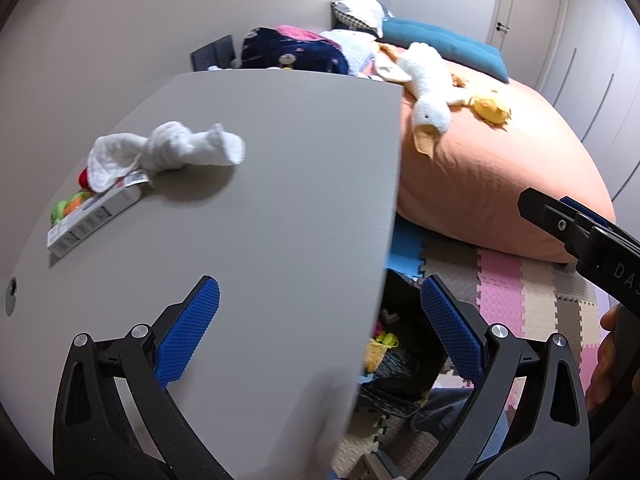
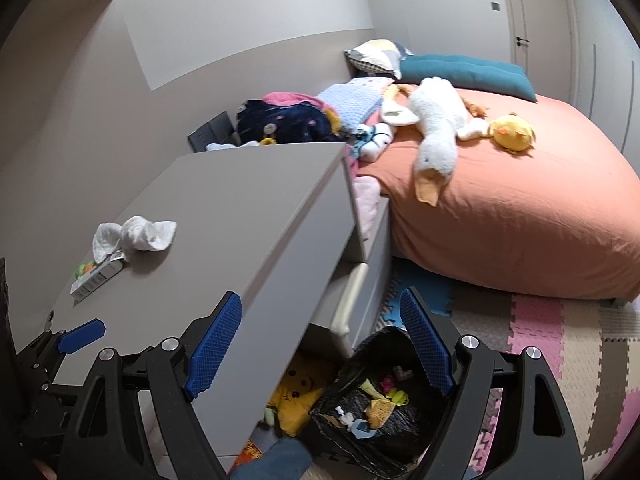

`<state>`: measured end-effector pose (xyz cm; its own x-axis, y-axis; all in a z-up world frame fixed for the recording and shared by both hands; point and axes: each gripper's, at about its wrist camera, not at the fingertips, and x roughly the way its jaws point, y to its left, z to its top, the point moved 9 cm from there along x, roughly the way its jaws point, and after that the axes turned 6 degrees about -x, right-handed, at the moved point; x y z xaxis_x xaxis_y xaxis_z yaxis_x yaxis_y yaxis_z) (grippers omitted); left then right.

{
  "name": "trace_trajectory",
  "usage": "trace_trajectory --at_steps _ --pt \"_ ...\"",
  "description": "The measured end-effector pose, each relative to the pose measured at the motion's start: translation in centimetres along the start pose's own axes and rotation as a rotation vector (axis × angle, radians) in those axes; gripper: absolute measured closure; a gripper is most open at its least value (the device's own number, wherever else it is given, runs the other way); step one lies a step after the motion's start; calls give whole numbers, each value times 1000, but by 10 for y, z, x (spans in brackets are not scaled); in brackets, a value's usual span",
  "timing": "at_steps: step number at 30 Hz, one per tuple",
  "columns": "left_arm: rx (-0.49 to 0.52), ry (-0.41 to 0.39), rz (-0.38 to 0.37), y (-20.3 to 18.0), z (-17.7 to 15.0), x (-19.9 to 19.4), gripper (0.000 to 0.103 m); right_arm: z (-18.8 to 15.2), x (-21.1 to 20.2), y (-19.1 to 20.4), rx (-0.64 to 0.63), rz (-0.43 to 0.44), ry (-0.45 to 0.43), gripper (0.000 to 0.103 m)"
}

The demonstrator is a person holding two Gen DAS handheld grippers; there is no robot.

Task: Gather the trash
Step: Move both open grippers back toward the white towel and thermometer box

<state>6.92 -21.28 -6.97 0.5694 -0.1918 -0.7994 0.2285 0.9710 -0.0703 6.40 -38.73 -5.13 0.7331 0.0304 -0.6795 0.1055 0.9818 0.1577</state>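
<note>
Both tools open and empty over the bench edge; trash on the bench, bag on the floor.

Left tool [image 1: 320,332]: blue pads spread wide, nothing between them; it straddles the right edge of the grey bench [image 1: 280,184]; right tool [image 2: 322,348]: jaws likewise wide, holding nothing, above the bench corner and the black trash bag [image 2: 384,412]; bag sits open on the foam floor mat [image 2: 560,360] at 5 o'clock of the bench, small coloured scraps inside; crumpled white tissue [image 1: 168,150] lies on the bench at 10 o'clock of the left tool, touching a small white box [image 1: 94,218]; coloured bits [image 1: 70,204] just beside the box, identity unclear; bed [image 2: 520,216] at 2 o'clock carries a plush goose [image 2: 434,128].
</note>
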Motion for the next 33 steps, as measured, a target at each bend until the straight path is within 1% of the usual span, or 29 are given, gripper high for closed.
trace_trajectory --at_steps 12,19,29,33 --pt "-66 -20 46 67 13 -5 6 13 30 69 -87 90 34 21" --pt "-123 -19 55 102 19 0 6 18 44 100 -134 114 54 21" --pt "-129 -24 55 137 28 6 6 29 69 139 -176 156 78 21" --pt "-124 -30 67 154 32 9 6 34 80 155 -197 166 85 21"
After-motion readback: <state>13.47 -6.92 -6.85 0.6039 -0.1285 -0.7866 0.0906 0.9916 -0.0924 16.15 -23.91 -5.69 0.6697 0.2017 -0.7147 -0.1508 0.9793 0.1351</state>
